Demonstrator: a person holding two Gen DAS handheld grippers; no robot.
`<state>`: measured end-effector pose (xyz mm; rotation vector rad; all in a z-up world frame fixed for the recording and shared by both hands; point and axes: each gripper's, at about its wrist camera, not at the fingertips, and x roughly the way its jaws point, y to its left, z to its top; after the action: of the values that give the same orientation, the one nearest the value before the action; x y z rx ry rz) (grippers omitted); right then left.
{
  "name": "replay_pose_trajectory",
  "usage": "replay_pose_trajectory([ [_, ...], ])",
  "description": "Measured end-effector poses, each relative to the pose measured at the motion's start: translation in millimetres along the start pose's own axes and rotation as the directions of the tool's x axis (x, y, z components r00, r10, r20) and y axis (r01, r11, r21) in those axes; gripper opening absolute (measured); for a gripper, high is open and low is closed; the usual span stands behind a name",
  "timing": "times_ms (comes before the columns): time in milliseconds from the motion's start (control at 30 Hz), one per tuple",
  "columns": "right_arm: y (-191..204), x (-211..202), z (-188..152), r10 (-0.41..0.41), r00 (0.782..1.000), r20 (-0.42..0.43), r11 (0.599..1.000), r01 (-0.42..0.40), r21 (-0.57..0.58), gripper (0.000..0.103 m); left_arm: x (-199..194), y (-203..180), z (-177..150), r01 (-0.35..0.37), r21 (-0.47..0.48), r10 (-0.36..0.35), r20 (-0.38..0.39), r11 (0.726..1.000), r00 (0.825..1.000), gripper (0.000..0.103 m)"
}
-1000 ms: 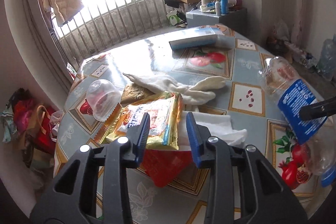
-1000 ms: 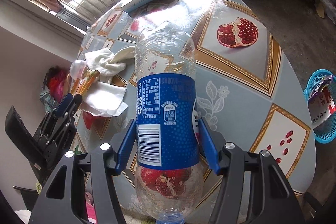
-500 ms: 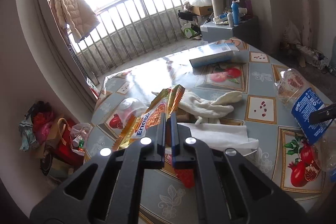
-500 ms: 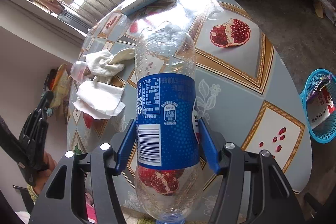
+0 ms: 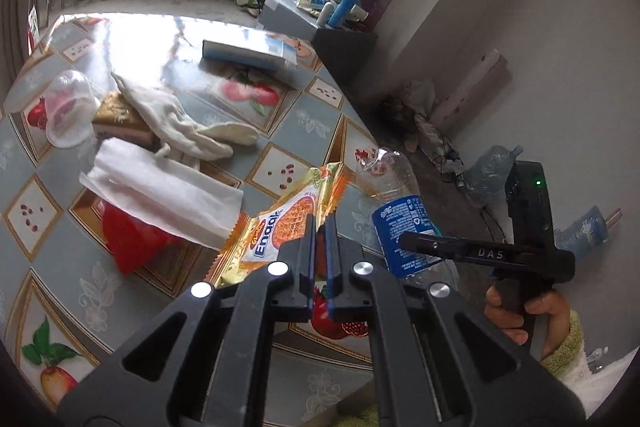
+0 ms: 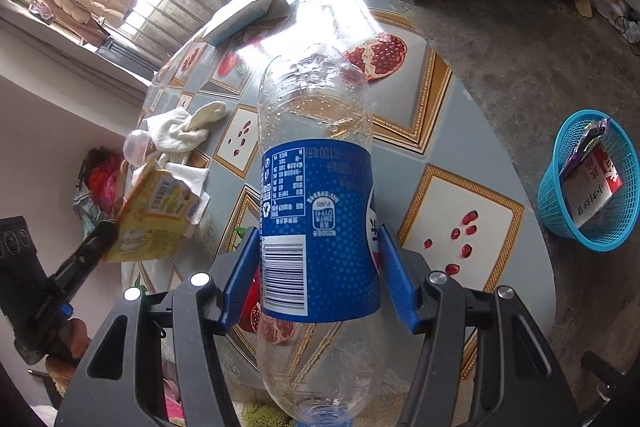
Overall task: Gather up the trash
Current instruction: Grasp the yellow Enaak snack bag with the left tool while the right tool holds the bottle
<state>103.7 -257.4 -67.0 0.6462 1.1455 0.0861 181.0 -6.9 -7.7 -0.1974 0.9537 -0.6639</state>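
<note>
— Yellow and orange, that shiny snack wrapper (image 5: 288, 223)! Who has it?

— The left gripper (image 5: 319, 227) does. Its two blue pads are squeezed almost together, with the edge of the wrapper pinched between them. The wrapper is up off the counter (image 5: 60, 183), just above it.

— And the big see-through bottle (image 6: 316, 187)?

— That is the plastic bottle with the blue label. The right gripper (image 6: 318, 275) holds it around the label, one pad on each side, so it stands about half open. The bottle is upside down, with its blue cap toward the camera. It hangs over the counter's edge.

— What is still on the counter?

— A white folded paper towel (image 5: 160, 195) lies near the wrapper, and a red bag (image 5: 128, 235) peeks out from under it. Past the towel lies a cream cloth glove (image 5: 180, 123) on a brown sponge (image 5: 120, 115). A clear plastic cup (image 5: 66, 111) lies on its side beside the sponge. At the far side of the counter is a flat blue and white box (image 5: 248, 55).

— Where does the trash go?

— A blue basket (image 6: 584, 187) sits on the floor, well apart from the counter. It has some packets in it.

— Can you see the person?

— A hand (image 5: 528, 315) with a fuzzy green sleeve holds the right gripper's handle.
</note>
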Motion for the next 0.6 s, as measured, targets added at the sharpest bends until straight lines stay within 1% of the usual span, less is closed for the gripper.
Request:
replay_pose_trajectory([
  [100,-1,-1,-1,-0.004,1.0,0.002,1.0,0.004,-0.001,0.058,17,-6,-12,-0.03,0.032,0.03,0.004,0.999,1.0,0.003],
  [167,-1,-1,-2,-0.002,1.0,0.002,1.0,0.002,-0.004,0.058,27,-12,-19,-0.018,0.055,0.019,-0.007,0.998,1.0,0.003],
  [200,-2,-1,-2,-0.002,1.0,0.002,1.0,0.002,-0.005,0.058,34,-16,-25,-0.009,0.07,0.011,-0.031,0.998,0.999,0.005],
  [233,-2,-1,-2,-0.002,1.0,0.002,1.0,0.002,-0.006,0.058,41,-20,-30,-0.001,0.085,0.007,-0.064,0.996,0.998,0.011],
  [267,-2,-1,-2,-0.001,1.0,0.003,1.0,0.001,-0.006,0.058,46,-22,-34,0.002,0.098,0.007,-0.089,0.995,0.996,0.021],
  [333,-2,-1,-1,0.002,1.0,0.003,1.0,-0.002,-0.006,0.058,49,-24,-39,0.009,0.116,0.004,-0.107,0.993,0.994,0.034],
  [433,-3,-1,-2,0.008,1.0,0.002,1.0,-0.008,-0.005,0.058,49,-27,-47,0.007,0.144,0.008,-0.103,0.989,0.995,0.039],
  [567,-4,-2,-1,0.011,1.0,0.001,1.0,-0.011,-0.006,0.058,54,-33,-55,-0.057,0.204,0.077,-0.091,0.977,0.993,0.044],
  [600,-4,-2,-2,0.011,1.0,0.001,1.0,-0.011,-0.007,0.058,53,-36,-57,-0.061,0.213,0.082,-0.089,0.975,0.993,0.045],
])
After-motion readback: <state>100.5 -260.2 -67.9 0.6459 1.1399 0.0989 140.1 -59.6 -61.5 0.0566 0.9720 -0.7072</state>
